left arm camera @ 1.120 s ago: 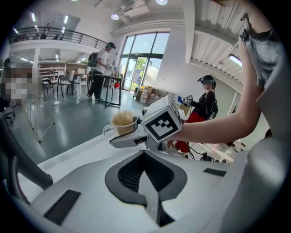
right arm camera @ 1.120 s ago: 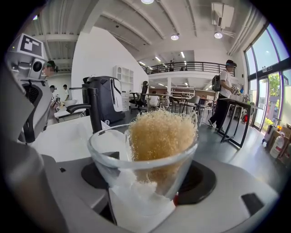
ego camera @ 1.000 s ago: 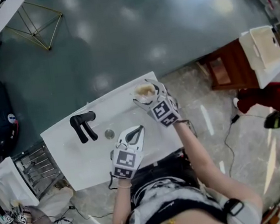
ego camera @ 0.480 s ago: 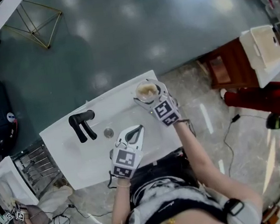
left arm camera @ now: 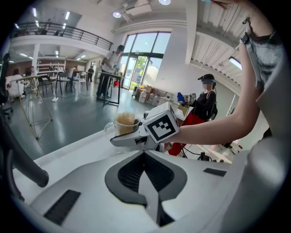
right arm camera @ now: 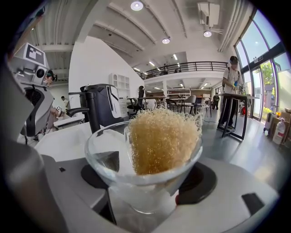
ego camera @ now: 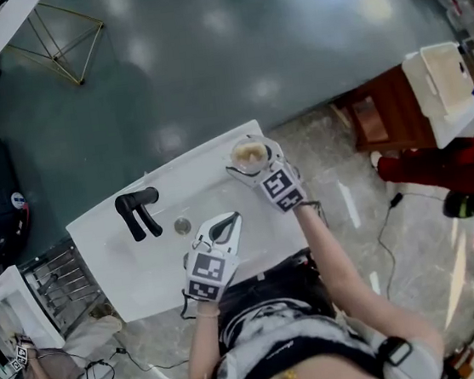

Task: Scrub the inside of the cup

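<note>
Right gripper (ego camera: 251,164), centre of head view: spread wide, clamped on the lower body of a clear glass cup (right arm camera: 142,179) with a side handle. Stuffed inside and poking above the rim: tan fibrous scrubbing pad (right arm camera: 163,139). Left gripper (left arm camera: 145,157), lower and left in head view: closed tight, nothing between, tip aimed toward the cup, well apart from it. Cup located at the upper right corner of the white basin worktop (ego camera: 136,274); black faucet (ego camera: 137,212) and round drain (ego camera: 182,225) off to the left.

Handling, as judgement:
- **Glass:** likely rigid, smooth, slippery if wet, breakable against the basin, modest weight. Best kept gripped low on the body as now, firm but not crushing.
- **Pad:** light, springy, compressible by the look. Probably best pinched at the exposed top tuft, then pushed and twisted against the inner wall.

Hard to tell:
- Whether the cup base rests on the worktop or hangs above it; base hidden behind the right gripper body in its own view.
- Handle caught only in the left gripper view, small.
- No water or suds made out.
- Pad depth inside the cup blurred by the glass.
</note>
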Motion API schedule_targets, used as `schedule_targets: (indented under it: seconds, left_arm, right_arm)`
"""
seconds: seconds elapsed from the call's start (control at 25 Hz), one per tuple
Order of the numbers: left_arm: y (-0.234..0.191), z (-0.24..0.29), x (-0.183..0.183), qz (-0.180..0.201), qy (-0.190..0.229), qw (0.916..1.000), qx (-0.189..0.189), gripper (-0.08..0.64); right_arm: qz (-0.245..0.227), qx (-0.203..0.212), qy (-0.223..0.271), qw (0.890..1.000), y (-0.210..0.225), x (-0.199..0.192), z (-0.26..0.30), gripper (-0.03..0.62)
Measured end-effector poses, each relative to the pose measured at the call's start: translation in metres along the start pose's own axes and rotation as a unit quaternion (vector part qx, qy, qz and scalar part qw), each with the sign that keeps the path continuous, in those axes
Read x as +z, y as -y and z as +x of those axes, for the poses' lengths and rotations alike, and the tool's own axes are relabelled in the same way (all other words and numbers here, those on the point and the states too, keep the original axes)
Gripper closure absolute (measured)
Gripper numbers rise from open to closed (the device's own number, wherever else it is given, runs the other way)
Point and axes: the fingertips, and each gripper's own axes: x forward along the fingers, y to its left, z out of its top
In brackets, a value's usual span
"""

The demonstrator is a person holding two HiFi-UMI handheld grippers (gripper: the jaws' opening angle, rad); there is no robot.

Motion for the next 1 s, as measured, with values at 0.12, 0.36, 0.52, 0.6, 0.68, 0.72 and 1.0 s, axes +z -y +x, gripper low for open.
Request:
schedule_targets:
  seconds: [0.12, 0.36, 0.52, 0.6, 0.68, 0.72, 1.0]
  left_arm:
    - [0.002, -0.002, -0.001, -0.002, 0.002, 1.0000, 0.001, 0.560]
    - [0.004, -0.007, -0.004, -0.003, 0.003, 1.0000, 0.004, 0.560]
    - [0.006, -0.007, -0.002, -0.005, 0.007, 1.0000, 0.004, 0.560]
    - [0.007, -0.008, -0.002, -0.005, 0.010, 0.9999, 0.006, 0.560]
    - [0.006, -0.009, -0.001, -0.003, 0.012, 0.9999, 0.009, 0.560]
    - [0.006, -0.010, -0.001, -0.003, 0.013, 0.9999, 0.011, 0.560]
    - [0.007, -0.015, -0.002, -0.003, 0.019, 0.9997, 0.016, 0.560]
  right_arm:
    - [0.000, -0.001, -0.003, 1.000, 0.000, -0.001, -0.001, 0.187]
    - [0.016, -0.005, -0.011, 1.000, -0.001, -0.007, -0.008, 0.187]
    - [0.019, -0.008, -0.012, 1.000, 0.001, -0.010, -0.012, 0.187]
    - [0.020, -0.009, -0.015, 1.000, 0.001, -0.012, -0.015, 0.187]
    - [0.024, -0.011, -0.017, 1.000, 0.000, -0.013, -0.017, 0.187]
    - [0.027, -0.012, -0.018, 0.999, -0.001, -0.014, -0.018, 0.187]
    - [0.034, -0.018, -0.036, 0.999, -0.006, -0.028, -0.033, 0.187]
